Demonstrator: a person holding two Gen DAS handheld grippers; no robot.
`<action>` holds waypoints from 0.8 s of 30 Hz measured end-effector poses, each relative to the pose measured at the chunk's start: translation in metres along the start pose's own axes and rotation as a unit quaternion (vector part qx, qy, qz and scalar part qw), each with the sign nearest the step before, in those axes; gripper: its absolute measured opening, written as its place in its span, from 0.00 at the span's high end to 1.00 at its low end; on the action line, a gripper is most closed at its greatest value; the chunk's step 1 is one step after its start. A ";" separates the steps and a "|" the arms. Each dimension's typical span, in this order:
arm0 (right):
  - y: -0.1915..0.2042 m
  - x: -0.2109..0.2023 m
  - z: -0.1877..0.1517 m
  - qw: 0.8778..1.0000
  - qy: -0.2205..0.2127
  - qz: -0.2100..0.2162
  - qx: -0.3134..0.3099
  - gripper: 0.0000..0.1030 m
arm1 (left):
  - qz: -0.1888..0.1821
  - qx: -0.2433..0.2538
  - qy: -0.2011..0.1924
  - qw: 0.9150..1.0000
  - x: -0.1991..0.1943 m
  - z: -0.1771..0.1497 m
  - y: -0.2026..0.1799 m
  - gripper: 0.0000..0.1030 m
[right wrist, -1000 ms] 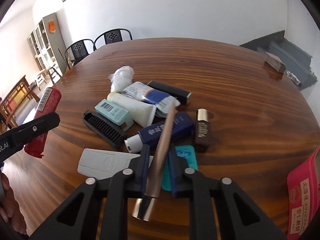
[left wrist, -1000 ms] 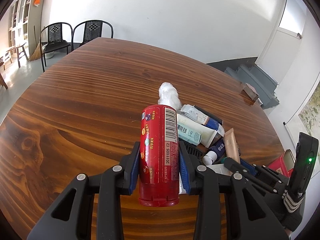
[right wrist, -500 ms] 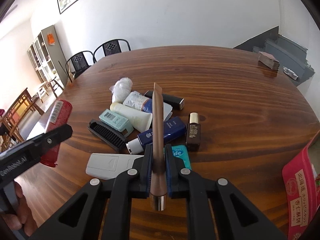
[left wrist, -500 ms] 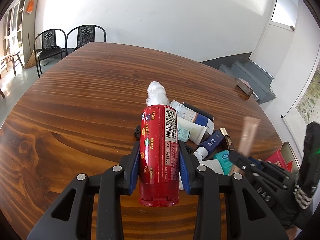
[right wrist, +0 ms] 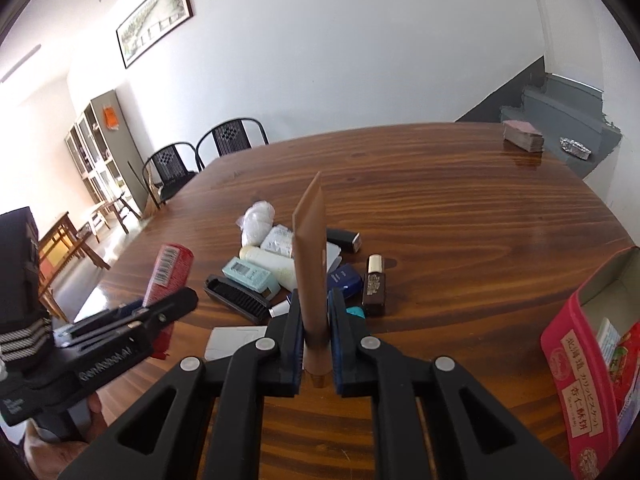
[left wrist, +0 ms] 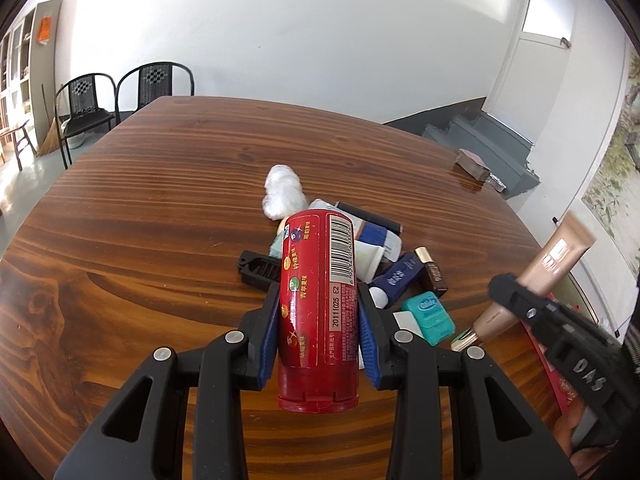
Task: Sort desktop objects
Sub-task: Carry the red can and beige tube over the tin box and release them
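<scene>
Partly hidden behind red canister (left wrist: 318,304): white tube (left wrist: 370,254), label unreadable.

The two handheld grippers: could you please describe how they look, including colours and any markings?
Both are black plastic with angular, cut-out finger arms, silver pivot screws and blue pads. The left gripper body, seen from the right wrist, bears raised lettering and a black-and-white striped band. The right gripper shows raised letters "DAS" in the left wrist view.

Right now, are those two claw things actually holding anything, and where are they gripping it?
Yes. The left gripper clamps a red canister around its lower body. The right gripper pinches a bronze tube near its cap end.
</scene>
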State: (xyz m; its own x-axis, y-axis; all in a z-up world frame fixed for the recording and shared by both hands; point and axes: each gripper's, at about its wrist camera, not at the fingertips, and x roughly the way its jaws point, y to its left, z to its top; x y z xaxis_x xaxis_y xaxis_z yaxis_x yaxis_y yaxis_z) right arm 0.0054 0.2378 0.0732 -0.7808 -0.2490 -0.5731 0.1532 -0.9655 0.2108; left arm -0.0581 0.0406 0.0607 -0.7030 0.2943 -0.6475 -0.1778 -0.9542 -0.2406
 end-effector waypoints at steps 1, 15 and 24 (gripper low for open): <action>-0.001 -0.004 0.000 1.000 -0.007 0.001 0.003 0.88 | -0.002 0.003 -0.001 1.000 -0.001 0.000 -0.002 0.63; -0.035 -0.067 0.007 0.994 -0.095 -0.015 0.057 0.88 | -0.032 0.028 -0.014 0.999 -0.010 -0.005 -0.035 0.64; -0.082 -0.105 -0.002 0.983 -0.138 -0.078 0.097 0.88 | -0.051 0.047 -0.008 0.998 -0.006 -0.012 -0.068 0.64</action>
State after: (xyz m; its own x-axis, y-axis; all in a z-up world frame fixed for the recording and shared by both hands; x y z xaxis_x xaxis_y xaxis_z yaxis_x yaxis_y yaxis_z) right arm 0.0763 0.3433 0.1148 -0.9243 -0.0436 -0.3791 -0.0781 -0.9508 0.2998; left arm -0.0339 0.1048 0.0727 -0.6887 0.3891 -0.6118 -0.3117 -0.9207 -0.2347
